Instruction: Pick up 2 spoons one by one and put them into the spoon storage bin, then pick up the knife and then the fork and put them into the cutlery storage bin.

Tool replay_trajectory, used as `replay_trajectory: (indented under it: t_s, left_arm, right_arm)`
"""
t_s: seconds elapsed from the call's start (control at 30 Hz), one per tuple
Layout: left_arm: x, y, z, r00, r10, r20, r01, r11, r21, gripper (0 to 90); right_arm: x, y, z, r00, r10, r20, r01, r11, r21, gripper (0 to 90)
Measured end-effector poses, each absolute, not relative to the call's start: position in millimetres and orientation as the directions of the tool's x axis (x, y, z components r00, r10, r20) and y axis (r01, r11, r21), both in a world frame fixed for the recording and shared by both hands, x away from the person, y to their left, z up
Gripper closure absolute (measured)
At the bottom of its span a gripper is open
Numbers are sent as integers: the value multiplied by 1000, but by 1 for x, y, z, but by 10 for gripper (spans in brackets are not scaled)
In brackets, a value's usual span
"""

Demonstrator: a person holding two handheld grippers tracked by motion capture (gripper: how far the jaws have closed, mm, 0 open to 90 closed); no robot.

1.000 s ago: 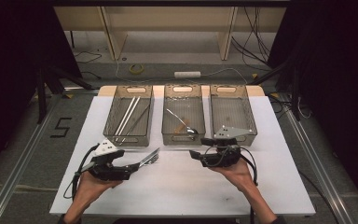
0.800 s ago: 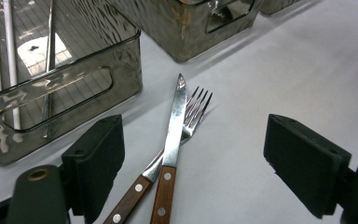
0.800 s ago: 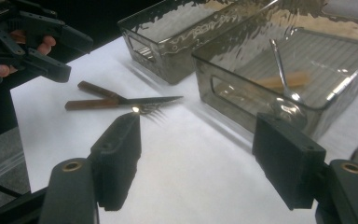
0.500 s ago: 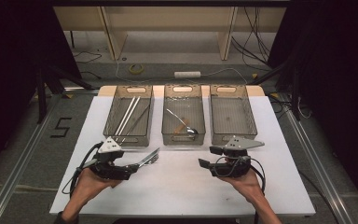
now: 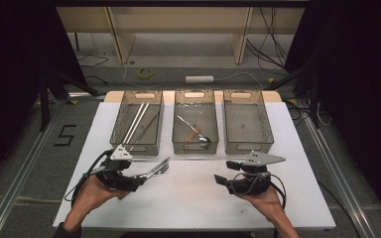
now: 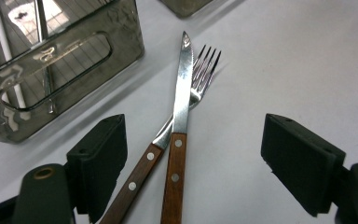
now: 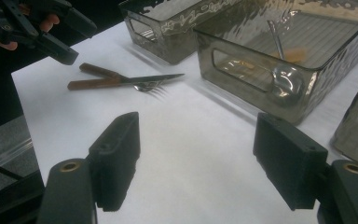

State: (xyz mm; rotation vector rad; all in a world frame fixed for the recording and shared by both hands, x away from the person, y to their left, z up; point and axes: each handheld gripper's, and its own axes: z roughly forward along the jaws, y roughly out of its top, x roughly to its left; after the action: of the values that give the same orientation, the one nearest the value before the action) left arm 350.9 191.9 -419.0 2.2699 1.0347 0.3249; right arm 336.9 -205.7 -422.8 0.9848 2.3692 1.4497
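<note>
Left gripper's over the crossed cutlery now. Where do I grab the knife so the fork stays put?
Grip the knife across its wooden handle, low down, coming from above. It lies on top of the fork, and the two handles splay apart towards the open left gripper.

bright white table (image 5: 193, 198), dark surroundings, glare on the bins (image 7: 279, 56).

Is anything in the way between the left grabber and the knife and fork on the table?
Nothing visible is. The left gripper has its jaws wide open, and the knife and fork lie crossed on the bare white table right between them. The knife rests on top of the fork, so it would likely be touched first.
</note>
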Motion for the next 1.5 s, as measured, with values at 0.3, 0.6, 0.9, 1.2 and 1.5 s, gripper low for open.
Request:
replay_trajectory:
  t_s: [0.3,0.6,0.9,1.2,1.5]
  left_arm:
    - [354,188,-426,671,741,-21,631,-557,540,240]
    - [356,187,-432,673,740,-19,651,-580,489,246]
    - [357,192,-438,673,739,-12,668,-601,439,259]
    - [357,194,-445,673,739,-21,685,-612,396,268]
    - [359,195,-453,668,744,-27,703,-617,354,308]
  right_arm:
    - [329,-210,-426,-758,628,176,442,297,847,323]
    - [326,-216,-429,-752,631,191,448,277,850,313]
    - [323,-216,-430,-755,628,189,442,275,854,304]
    - [320,-216,-430,-758,624,190,444,279,852,304]
    - [321,-216,-431,-761,619,194,447,284,848,304]
